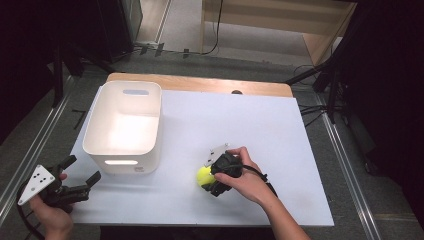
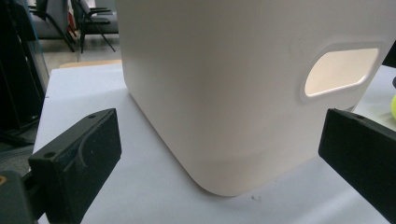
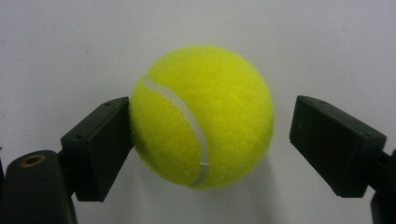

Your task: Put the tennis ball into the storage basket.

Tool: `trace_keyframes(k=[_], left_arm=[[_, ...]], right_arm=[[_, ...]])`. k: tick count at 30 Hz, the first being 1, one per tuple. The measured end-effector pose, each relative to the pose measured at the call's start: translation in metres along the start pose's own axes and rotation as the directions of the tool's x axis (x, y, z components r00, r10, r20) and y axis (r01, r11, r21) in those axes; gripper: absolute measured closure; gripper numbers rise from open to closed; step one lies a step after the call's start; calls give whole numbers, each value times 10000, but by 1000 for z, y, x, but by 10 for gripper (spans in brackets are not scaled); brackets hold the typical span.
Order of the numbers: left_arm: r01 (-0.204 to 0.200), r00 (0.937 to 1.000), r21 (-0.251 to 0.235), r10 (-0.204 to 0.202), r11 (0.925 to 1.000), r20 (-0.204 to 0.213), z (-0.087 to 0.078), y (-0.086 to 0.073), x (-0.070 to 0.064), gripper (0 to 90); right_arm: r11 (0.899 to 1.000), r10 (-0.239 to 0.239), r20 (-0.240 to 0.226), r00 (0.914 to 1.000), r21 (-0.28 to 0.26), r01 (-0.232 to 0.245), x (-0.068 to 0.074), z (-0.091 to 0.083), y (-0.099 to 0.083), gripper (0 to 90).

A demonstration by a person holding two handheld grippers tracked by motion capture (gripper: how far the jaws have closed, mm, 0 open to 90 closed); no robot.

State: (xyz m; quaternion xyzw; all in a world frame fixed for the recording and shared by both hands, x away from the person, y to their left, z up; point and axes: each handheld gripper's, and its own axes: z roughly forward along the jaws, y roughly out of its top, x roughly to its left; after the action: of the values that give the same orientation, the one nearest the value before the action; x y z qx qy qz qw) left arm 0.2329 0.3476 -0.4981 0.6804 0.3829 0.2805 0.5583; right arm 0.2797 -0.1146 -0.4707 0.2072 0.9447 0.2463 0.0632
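The tennis ball (image 3: 201, 116) is fuzzy yellow felt with a smooth white seam, the bin (image 1: 122, 125) smooth matt white plastic, and the surface (image 1: 250, 125) a matt white sheet edged in wood.

Black two-jaw tools (image 1: 80, 186) (grey dotted plate (image 1: 36, 183)), trailing black cables

A white bin (image 1: 123, 125) with handle slots stands at my far left on the white surface (image 1: 260, 130). Beyond the surface lie cables (image 1: 312, 107) on the floor.
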Motion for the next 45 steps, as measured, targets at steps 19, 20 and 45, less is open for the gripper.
trace_keyframes(k=[19,20,45], left_arm=[[25,10000,-48,-25,10000,37,0,0,0,0],[35,10000,-60,-34,10000,39,0,0,0,0],[82,10000,-33,-82,10000,5,1,0,0,0]], right_arm=[[9981,-71,-498,9987,614,102,4,12,4,123],[9979,-41,-524,9986,650,75,4,13,5,123],[9987,-18,-772,9970,510,58,-2,0,9,224]])
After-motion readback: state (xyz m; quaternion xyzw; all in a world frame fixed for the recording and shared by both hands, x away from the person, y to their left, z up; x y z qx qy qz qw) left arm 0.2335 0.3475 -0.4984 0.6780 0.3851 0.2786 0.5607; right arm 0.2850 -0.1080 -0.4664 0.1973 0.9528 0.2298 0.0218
